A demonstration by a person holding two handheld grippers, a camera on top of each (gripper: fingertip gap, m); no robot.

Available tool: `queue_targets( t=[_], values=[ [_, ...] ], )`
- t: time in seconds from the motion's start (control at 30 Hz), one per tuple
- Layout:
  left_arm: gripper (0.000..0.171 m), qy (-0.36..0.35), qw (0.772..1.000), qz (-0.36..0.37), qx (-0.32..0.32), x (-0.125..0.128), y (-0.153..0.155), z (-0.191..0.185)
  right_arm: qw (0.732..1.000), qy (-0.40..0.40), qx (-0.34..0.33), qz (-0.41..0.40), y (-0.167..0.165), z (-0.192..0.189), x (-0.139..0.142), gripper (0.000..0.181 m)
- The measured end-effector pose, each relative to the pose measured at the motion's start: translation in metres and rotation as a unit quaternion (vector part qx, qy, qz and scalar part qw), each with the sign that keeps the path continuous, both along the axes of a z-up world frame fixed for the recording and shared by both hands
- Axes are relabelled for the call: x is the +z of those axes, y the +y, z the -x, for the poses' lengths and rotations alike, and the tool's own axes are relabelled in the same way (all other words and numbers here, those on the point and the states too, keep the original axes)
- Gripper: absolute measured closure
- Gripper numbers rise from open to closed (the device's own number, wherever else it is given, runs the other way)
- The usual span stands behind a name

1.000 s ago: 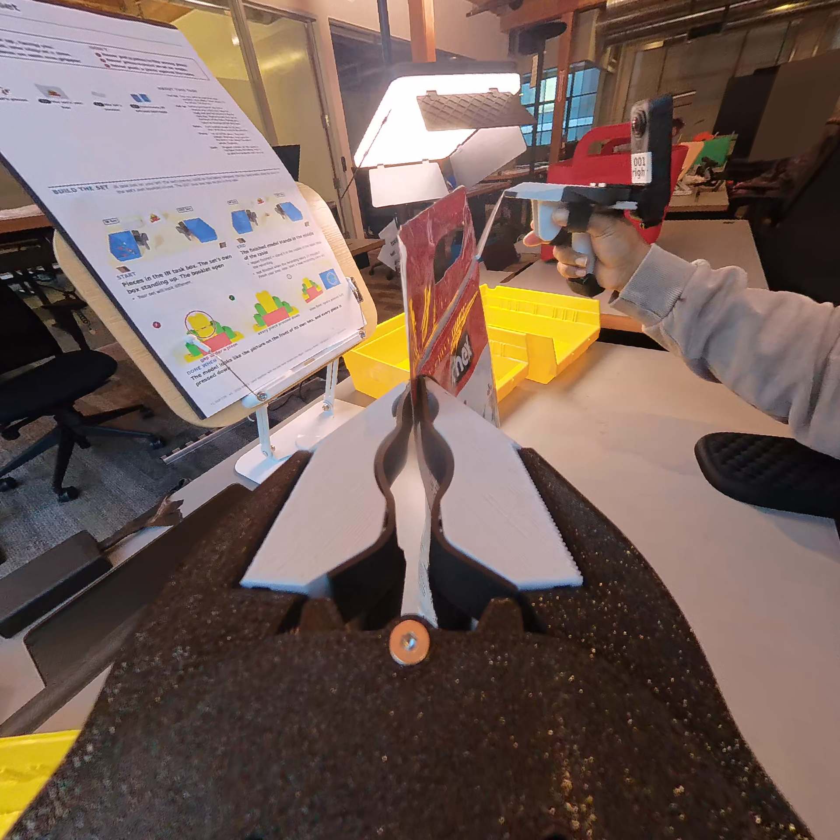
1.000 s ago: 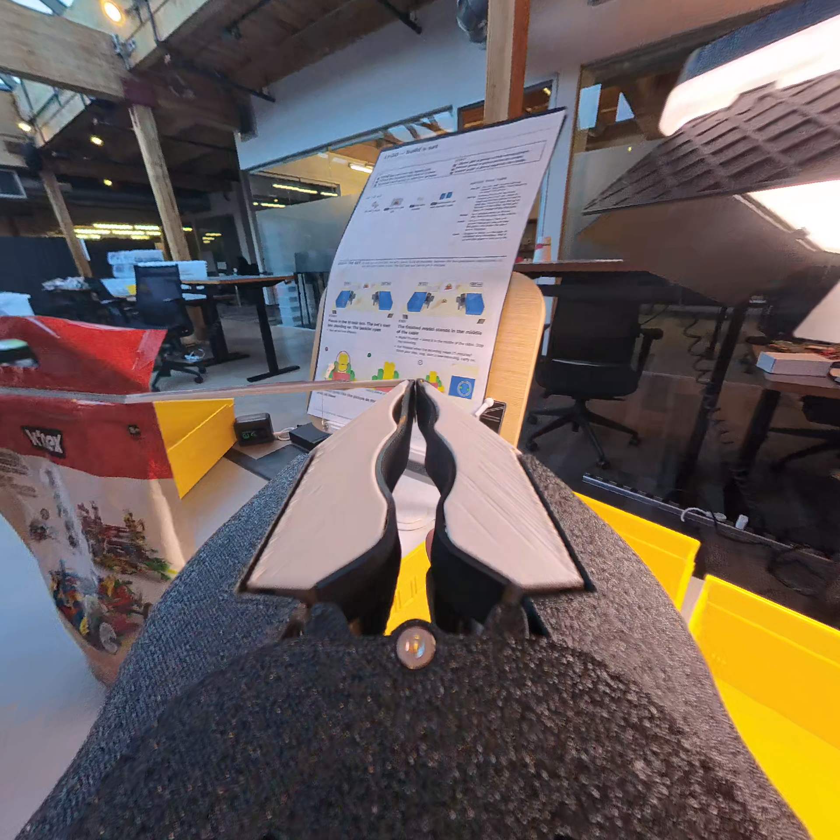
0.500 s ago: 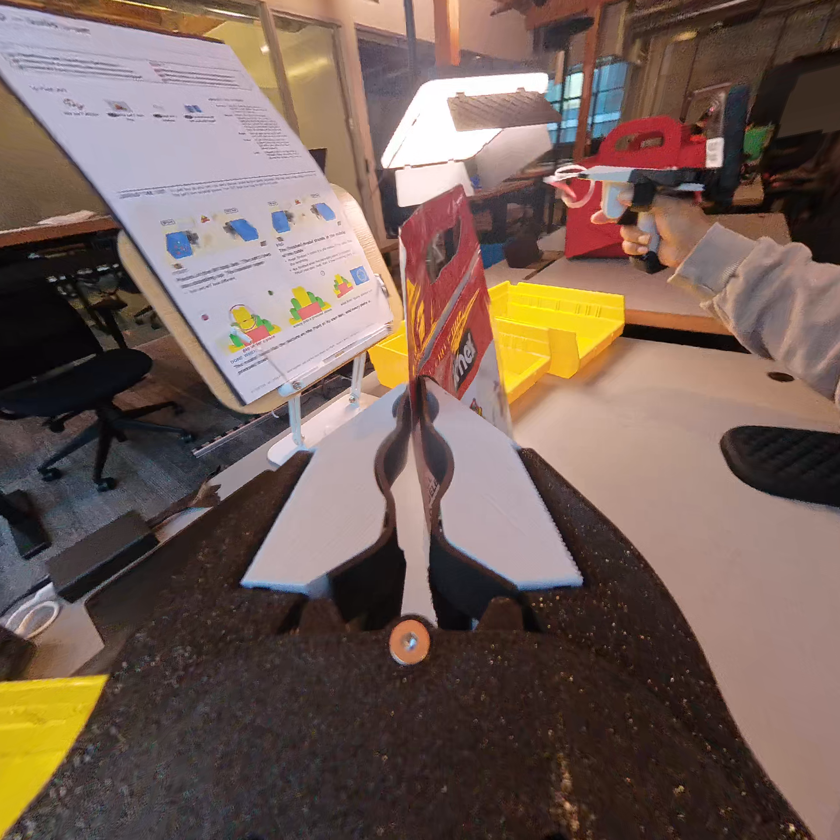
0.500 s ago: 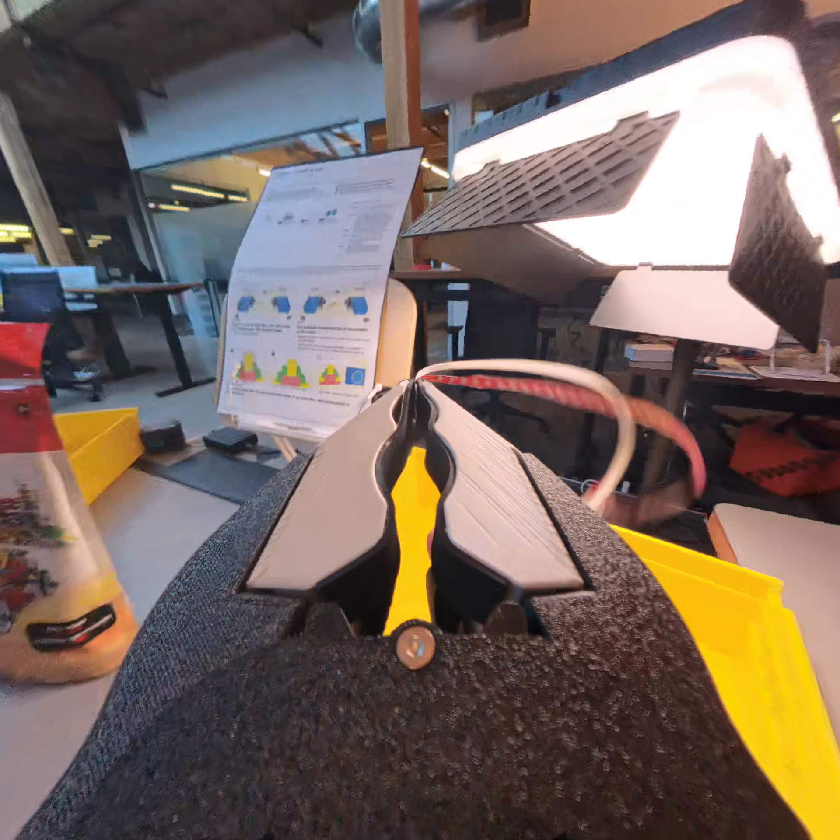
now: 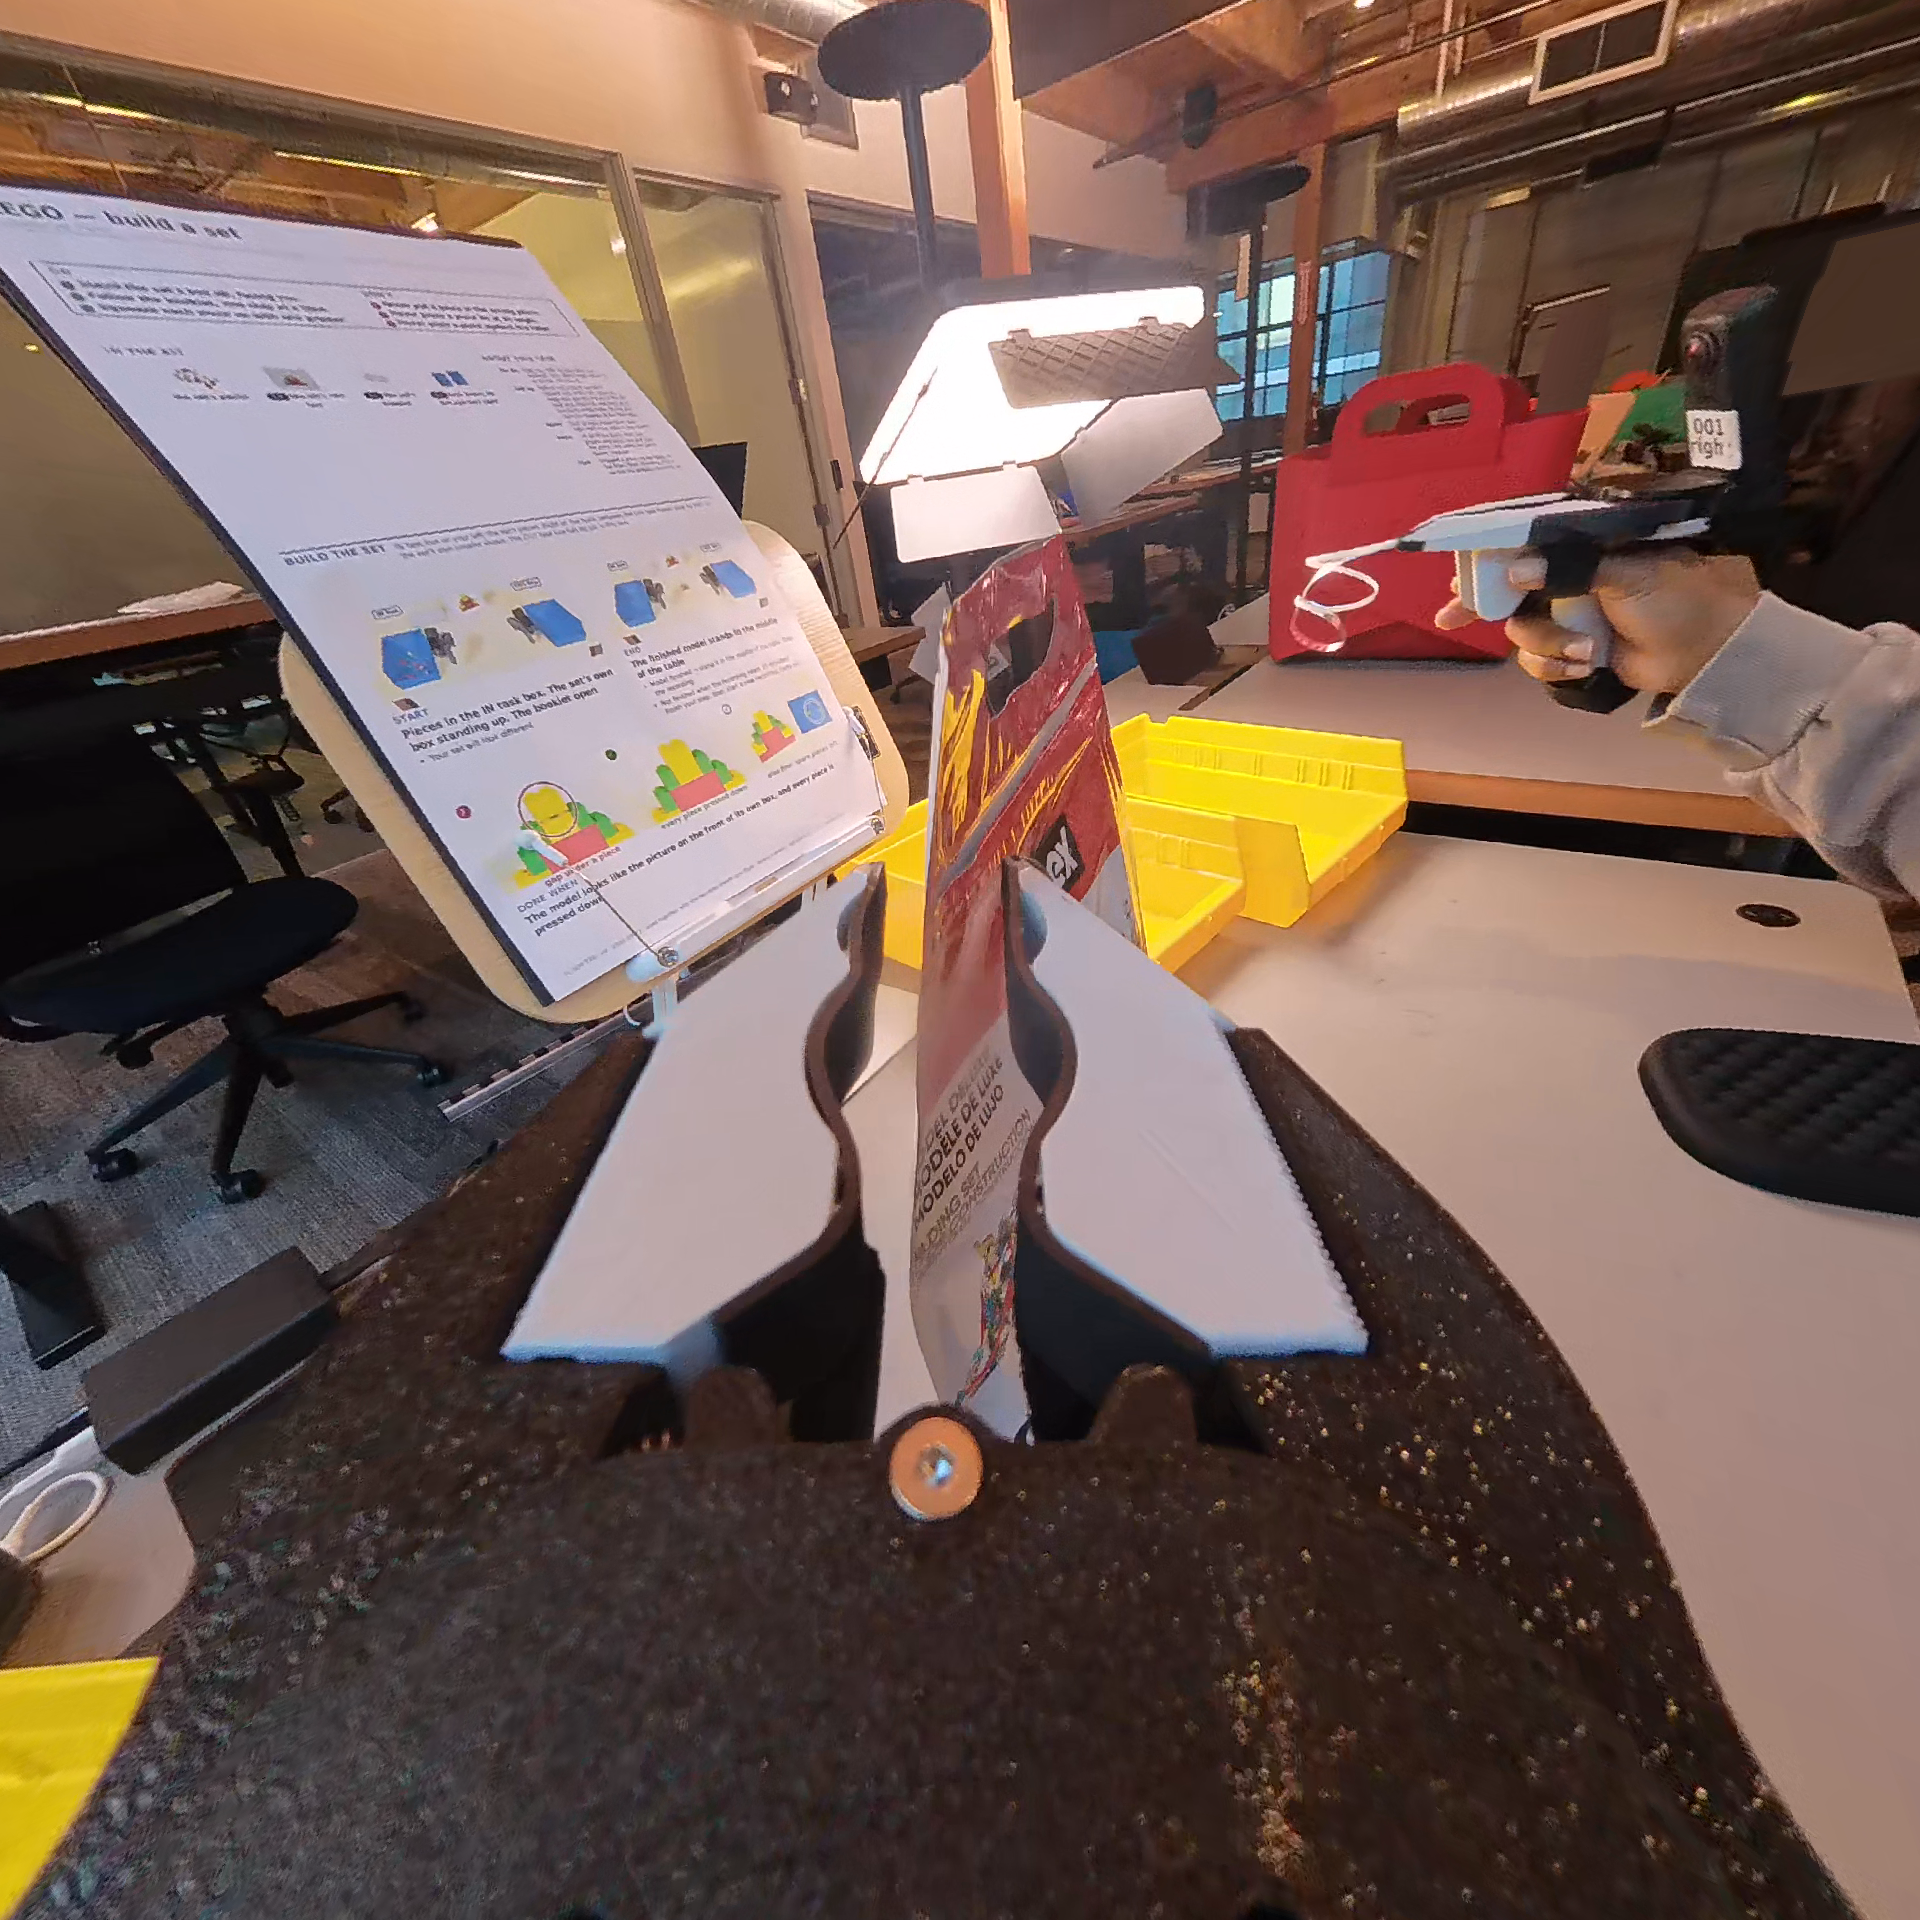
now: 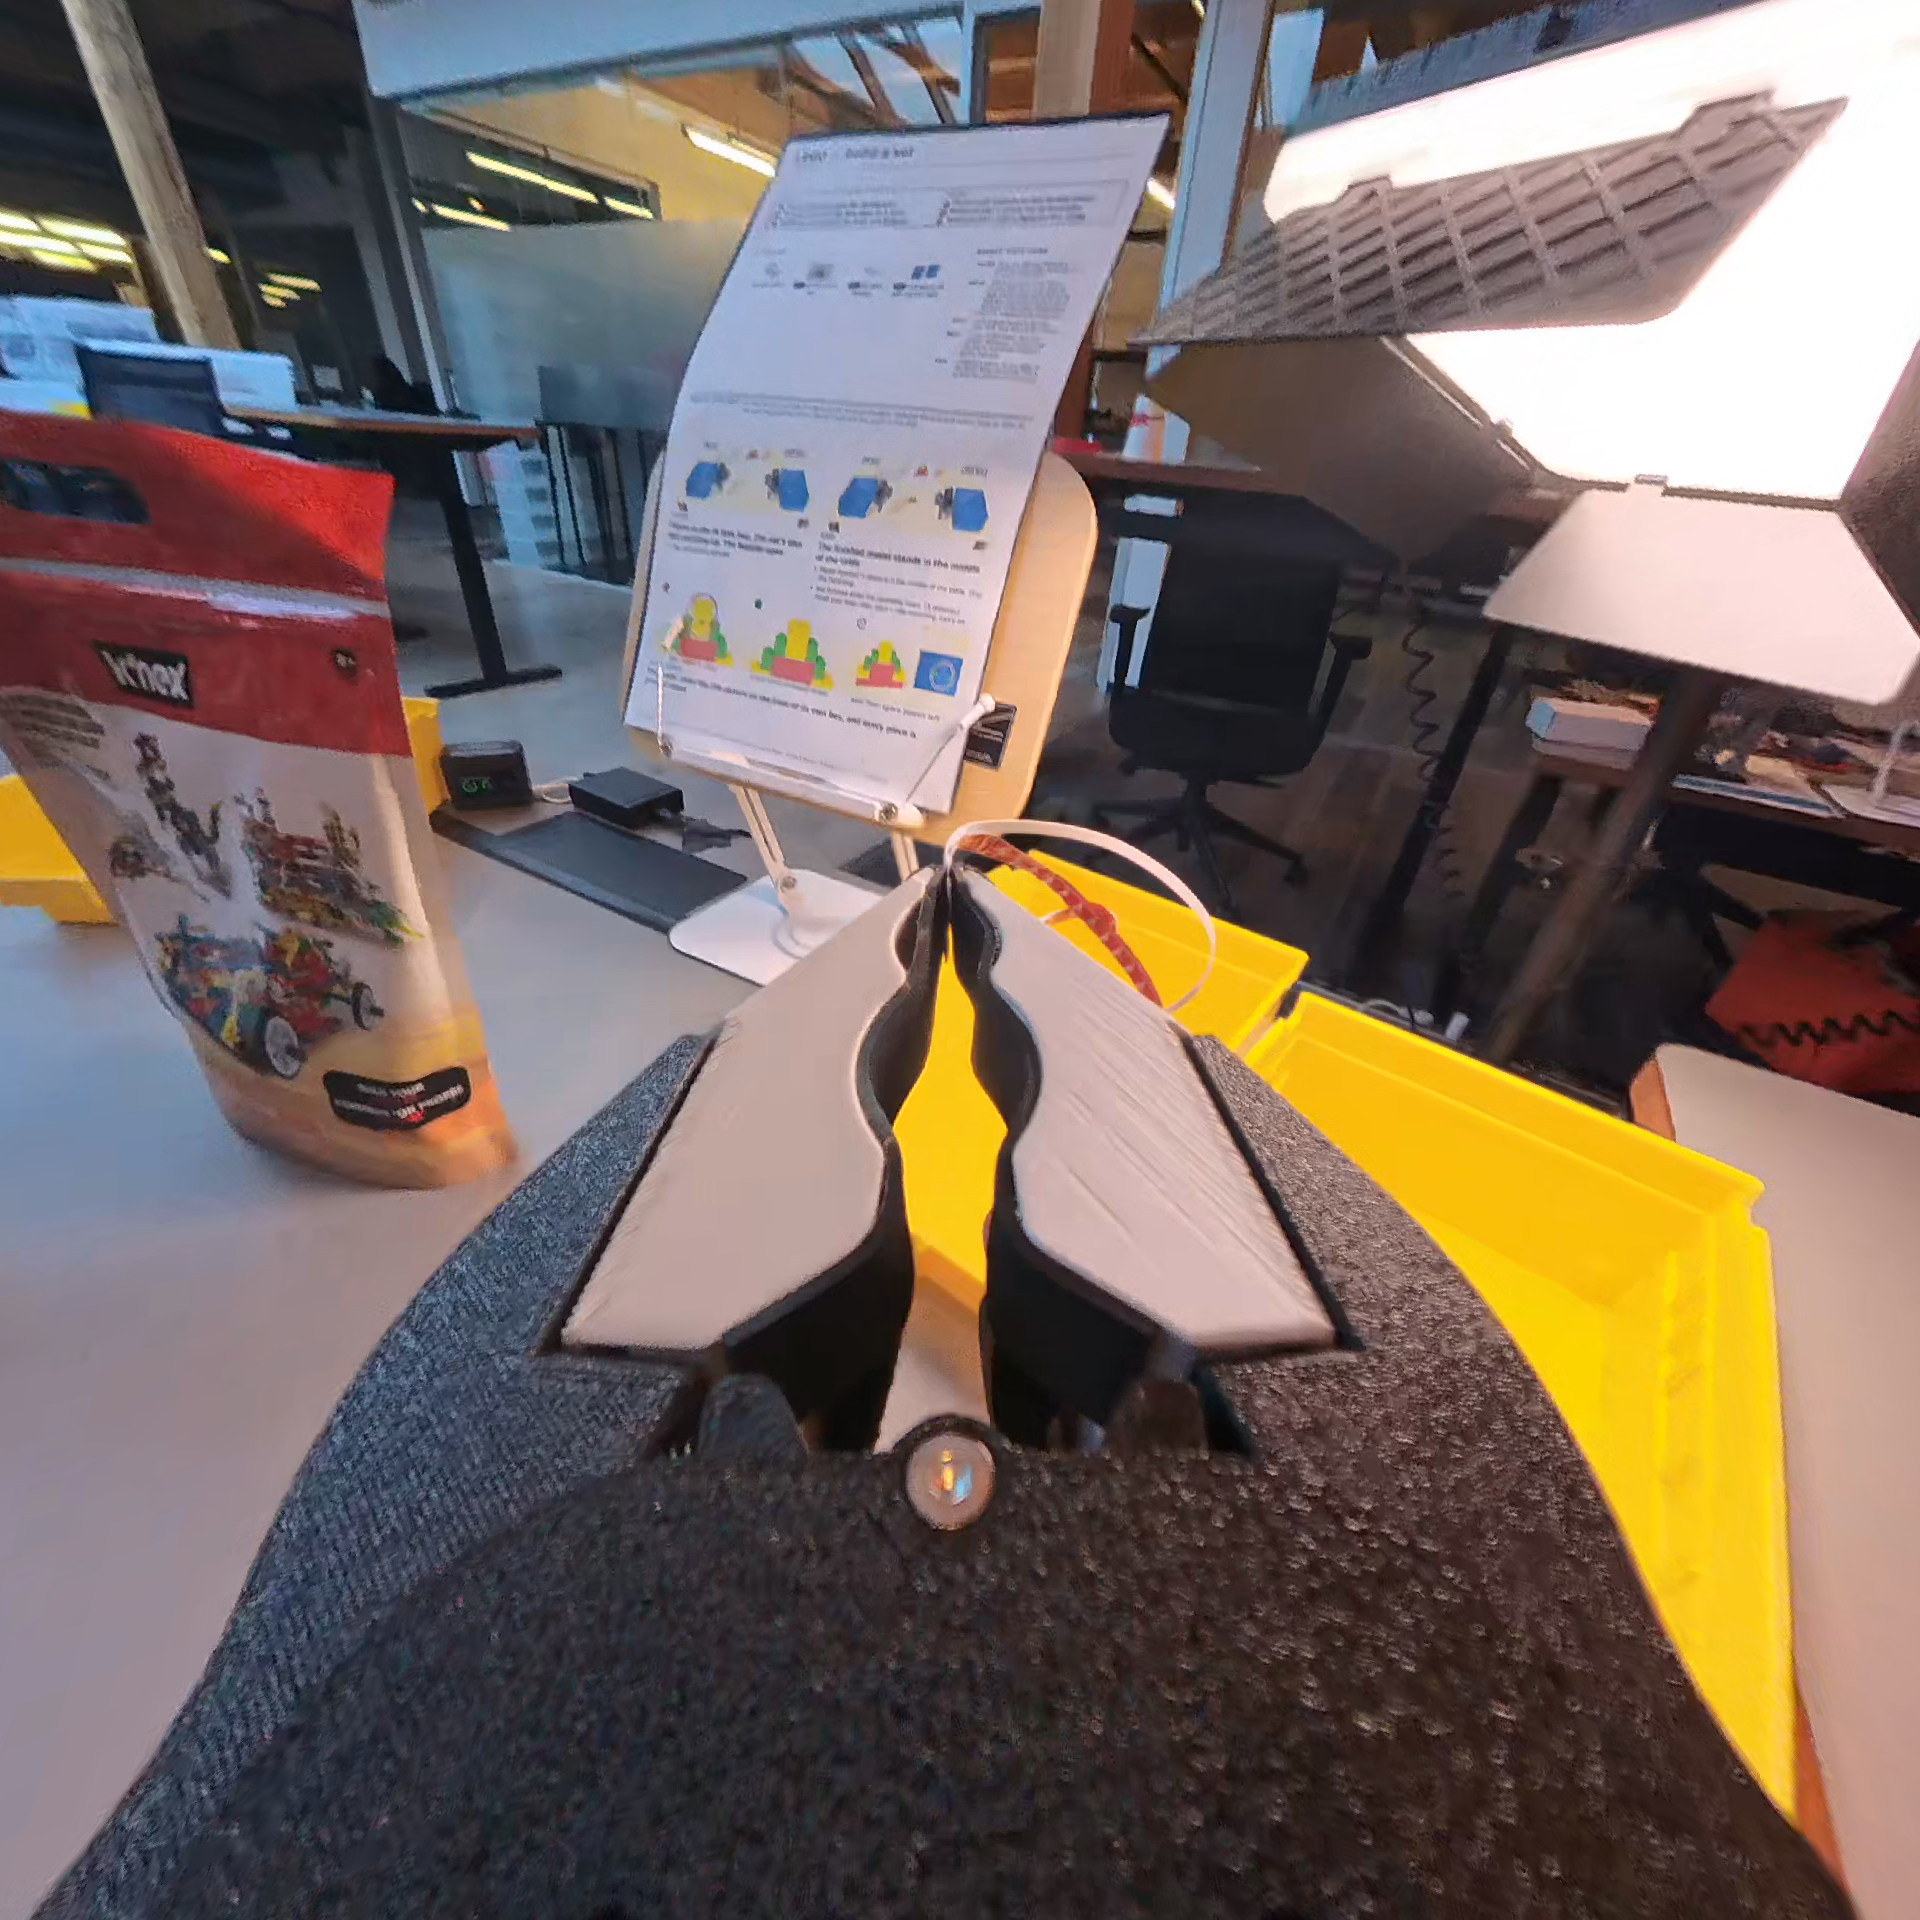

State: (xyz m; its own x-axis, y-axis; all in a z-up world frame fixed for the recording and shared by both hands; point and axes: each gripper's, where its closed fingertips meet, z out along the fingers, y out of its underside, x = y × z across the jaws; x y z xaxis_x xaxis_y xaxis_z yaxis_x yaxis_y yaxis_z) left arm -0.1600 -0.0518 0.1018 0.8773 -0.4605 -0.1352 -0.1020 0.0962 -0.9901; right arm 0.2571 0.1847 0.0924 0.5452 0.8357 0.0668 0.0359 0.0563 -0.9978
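A red and white stand-up toy pouch (image 5: pixel 1023 748) stands on the grey table (image 5: pixel 1507 1039), between the fingers of my left gripper (image 5: pixel 943 894). The left jaws are open, and the pouch lies close against the right-hand finger (image 5: pixel 1143 1122). The pouch also shows at the left of the right wrist view (image 6: pixel 239 810). My right gripper (image 6: pixel 948 883) is shut on a thin torn-off red and white strip (image 6: pixel 1091 920) that curls to the right of its tips, above a yellow bin. In the left wrist view, the right gripper (image 5: pixel 1455 535) is held up at the far right with the strip (image 5: pixel 1335 603) dangling.
Yellow bins (image 5: pixel 1268 790) sit at the table's far edge and also show below my right gripper (image 6: pixel 1507 1195). An instruction sheet on a stand (image 5: pixel 468 582) is at the left. A lit light panel (image 5: pixel 1039 364), a red tote (image 5: pixel 1392 520) and a black pad (image 5: pixel 1787 1112) are nearby. There is about 50 cm between the tips of the two grippers.
My left jaws have opened from the pouch. My right gripper has pulled the strip off the pouch top and swung away to the right, over the yellow bins.
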Motion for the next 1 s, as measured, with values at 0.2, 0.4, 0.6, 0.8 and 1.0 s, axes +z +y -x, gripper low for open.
queue_targets(
  t=[0.2, 0.4, 0.6, 0.8, 1.0],
  values=[
    [0.154, 0.013, 1.0, -0.015, 0.021, 0.009, -0.008, 0.005, 0.985, -0.123, -0.113, 0.04, 0.008, -0.078, -0.054, 0.181],
    [0.159, 0.012, 0.999, -0.011, 0.04, 0.007, -0.004, 0.01, 0.936, -0.244, -0.249, 0.054, 0.028, -0.18, -0.107, 0.181],
    [0.162, 0.029, 0.998, 0.001, 0.054, 0.0, 0.002, 0.006, 0.9, -0.259, -0.345, 0.064, 0.08, -0.273, -0.123, 0.181],
    [0.167, 0.042, 0.996, 0.007, 0.072, -0.002, 0.003, 0.007, 0.875, -0.237, -0.413, 0.086, 0.107, -0.327, -0.137, 0.165],
    [0.166, 0.035, 0.997, 0.015, 0.062, -0.006, 0.006, 0.008, 0.899, -0.162, -0.397, 0.088, 0.099, -0.306, -0.112, 0.122]
  ],
)
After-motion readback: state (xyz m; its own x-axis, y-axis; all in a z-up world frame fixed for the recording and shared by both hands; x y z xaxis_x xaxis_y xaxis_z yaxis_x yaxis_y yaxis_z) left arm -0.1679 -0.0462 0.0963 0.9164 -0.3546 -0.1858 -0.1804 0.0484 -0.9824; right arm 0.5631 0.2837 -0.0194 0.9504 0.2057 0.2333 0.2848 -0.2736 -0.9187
